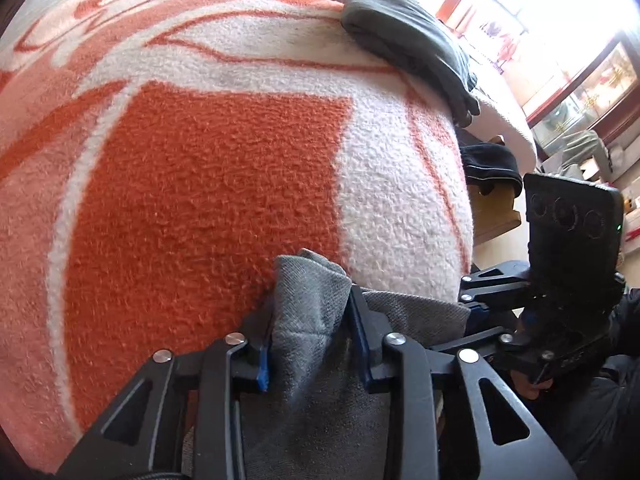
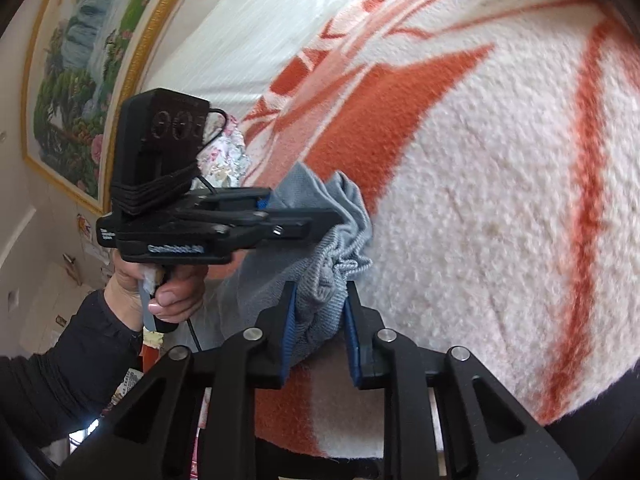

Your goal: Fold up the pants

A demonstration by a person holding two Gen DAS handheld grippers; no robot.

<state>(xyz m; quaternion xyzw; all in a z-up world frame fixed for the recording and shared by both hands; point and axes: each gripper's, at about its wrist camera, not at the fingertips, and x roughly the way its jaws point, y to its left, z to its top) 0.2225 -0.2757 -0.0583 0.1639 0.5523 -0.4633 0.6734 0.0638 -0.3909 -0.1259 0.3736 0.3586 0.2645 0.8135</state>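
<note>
- Two tongs grip one bunch of grey pants: the left tongs are closed on a fold of the cloth, and the right tongs are clamped on the ribbed, gathered edge.
- Pants sit at the near edge of an orange-and-white fleece blanket, held between both tongs, which are close together.
- In the right view the left tongs come in from the left, their tips buried in the grey cloth, with a bare hand on the handle and a black sleeve behind it.
- In the left view the right tongs appear at the right edge, carrying a black camera block.
- The blanket covers a soft, rounded surface; what lies under it cannot be told.
- A dark folded garment lies on the far right edge of the blanket.
- A gold-framed landscape picture hangs on the wall at left.
- A bright window and a red-framed glass cabinet stand at the far right.
</note>
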